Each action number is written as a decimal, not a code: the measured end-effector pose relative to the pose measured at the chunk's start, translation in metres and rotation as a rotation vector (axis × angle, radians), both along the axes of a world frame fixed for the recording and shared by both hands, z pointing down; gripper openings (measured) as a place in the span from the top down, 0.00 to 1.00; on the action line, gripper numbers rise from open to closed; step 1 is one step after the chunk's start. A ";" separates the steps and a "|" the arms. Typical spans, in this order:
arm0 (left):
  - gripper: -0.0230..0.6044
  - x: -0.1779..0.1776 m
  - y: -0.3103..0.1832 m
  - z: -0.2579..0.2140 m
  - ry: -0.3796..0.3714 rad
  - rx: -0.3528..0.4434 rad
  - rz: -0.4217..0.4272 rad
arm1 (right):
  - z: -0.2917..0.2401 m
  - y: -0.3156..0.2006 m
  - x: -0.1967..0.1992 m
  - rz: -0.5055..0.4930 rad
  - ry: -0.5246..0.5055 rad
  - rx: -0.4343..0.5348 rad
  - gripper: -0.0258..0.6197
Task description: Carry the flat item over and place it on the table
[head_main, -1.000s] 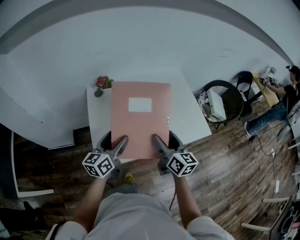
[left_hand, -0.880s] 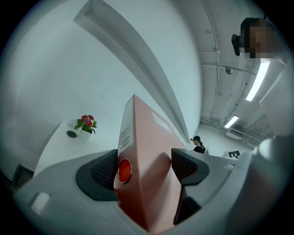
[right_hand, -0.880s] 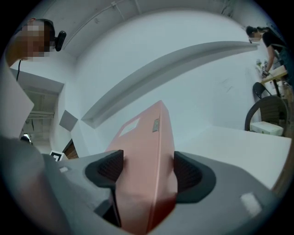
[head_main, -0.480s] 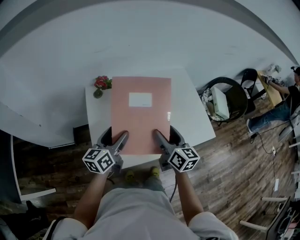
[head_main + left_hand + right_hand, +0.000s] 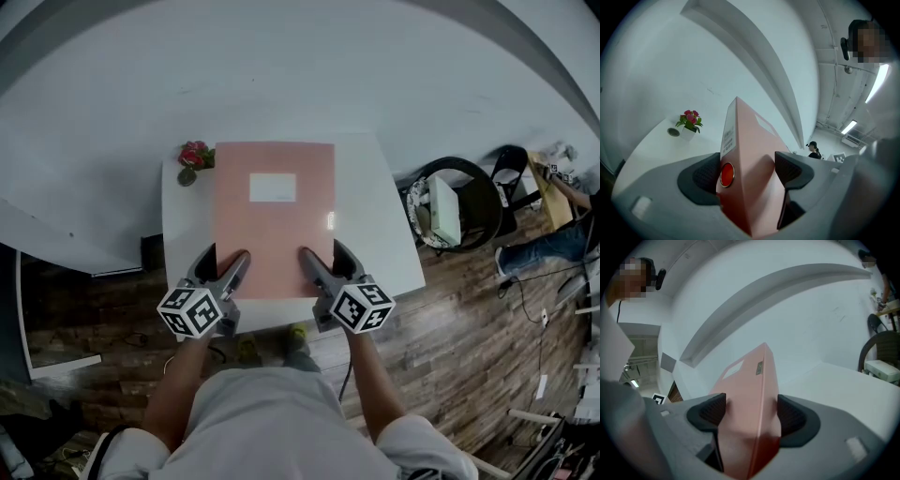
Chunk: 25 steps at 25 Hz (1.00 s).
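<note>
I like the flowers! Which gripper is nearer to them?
The left gripper: it grips the pink folder's left side, the same side as the flowers; the right gripper grips the other side.

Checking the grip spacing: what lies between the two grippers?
Only the pink folder, its near edge clamped by left gripper and right gripper; see head view.

The person wears a pale grey short-sleeved T-shirt [image 5: 272, 427], seen at 6 o'clock in the head view, and yellow-green shoes [image 5: 298, 334]. The left hand-held gripper [image 5: 223, 263] and right hand-held gripper [image 5: 325, 259] are grey, with dark ribbed pads [image 5: 704, 177] and black-and-white marker cubes [image 5: 192, 311].
</note>
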<state>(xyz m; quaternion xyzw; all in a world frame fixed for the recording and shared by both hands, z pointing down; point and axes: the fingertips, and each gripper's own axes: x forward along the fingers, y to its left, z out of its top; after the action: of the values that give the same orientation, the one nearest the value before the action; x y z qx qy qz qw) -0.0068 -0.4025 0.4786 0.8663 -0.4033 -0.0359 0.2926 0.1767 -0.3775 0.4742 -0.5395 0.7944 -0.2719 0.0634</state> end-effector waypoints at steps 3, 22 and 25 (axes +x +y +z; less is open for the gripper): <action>0.40 0.006 -0.004 0.008 -0.011 -0.019 -0.018 | 0.009 -0.008 0.006 -0.018 -0.003 -0.021 0.44; 0.40 0.006 -0.014 0.077 -0.042 -0.159 -0.056 | 0.078 -0.025 0.006 -0.052 -0.003 -0.166 0.44; 0.40 0.005 -0.014 0.090 -0.048 -0.185 -0.062 | 0.091 -0.026 0.005 -0.056 -0.004 -0.195 0.44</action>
<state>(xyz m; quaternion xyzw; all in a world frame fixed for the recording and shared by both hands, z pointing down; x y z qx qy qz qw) -0.0018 -0.4162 0.5689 0.8232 -0.4384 0.0134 0.3605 0.1817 -0.4033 0.5657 -0.5202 0.7788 -0.3504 0.0045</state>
